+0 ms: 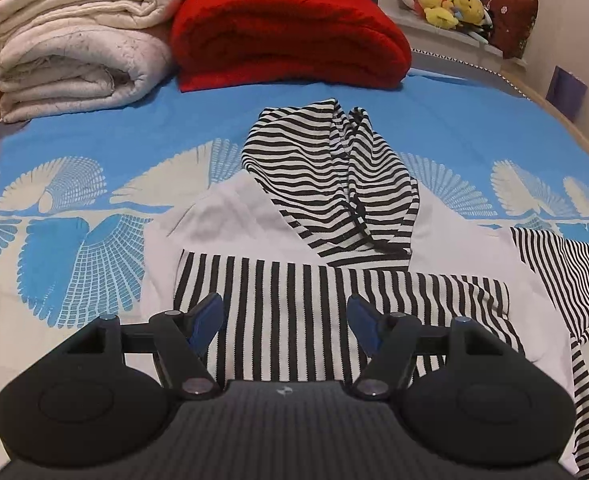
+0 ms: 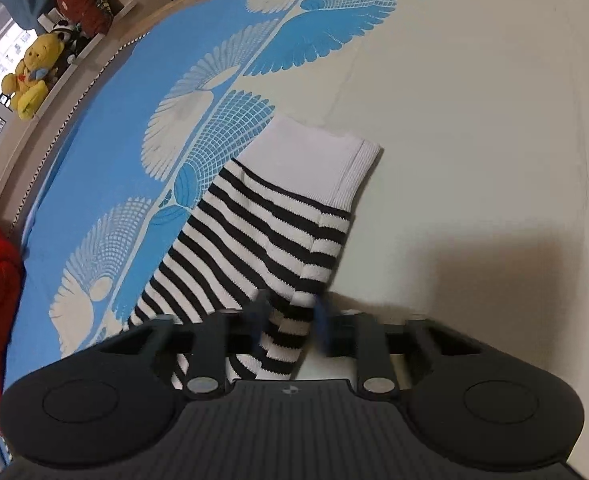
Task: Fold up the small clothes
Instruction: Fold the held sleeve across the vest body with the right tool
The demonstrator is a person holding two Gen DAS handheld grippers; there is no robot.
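Observation:
A small hooded top lies spread on the blue-and-white patterned bed sheet (image 1: pixel 94 128). Its striped hood (image 1: pixel 318 176) is folded down over the white shoulders, and the striped front panel (image 1: pixel 278 276) is nearest me. My left gripper (image 1: pixel 284 302) hovers just above that panel, open, with nothing between its blue pads. In the right wrist view the striped sleeve (image 2: pixel 262 220) with its white cuff (image 2: pixel 314 152) stretches away over the sheet. My right gripper (image 2: pixel 290 308) is shut on the near part of this sleeve, and the fabric is bunched between its blurred fingers.
Folded cream quilts (image 1: pixel 70 48) and a folded red blanket (image 1: pixel 286 36) are stacked at the far end of the bed. Plush toys (image 1: pixel 450 4) sit on a ledge beyond the bed's wooden edge (image 1: pixel 566 120). Plain cream sheet (image 2: pixel 474 120) lies to the right of the sleeve.

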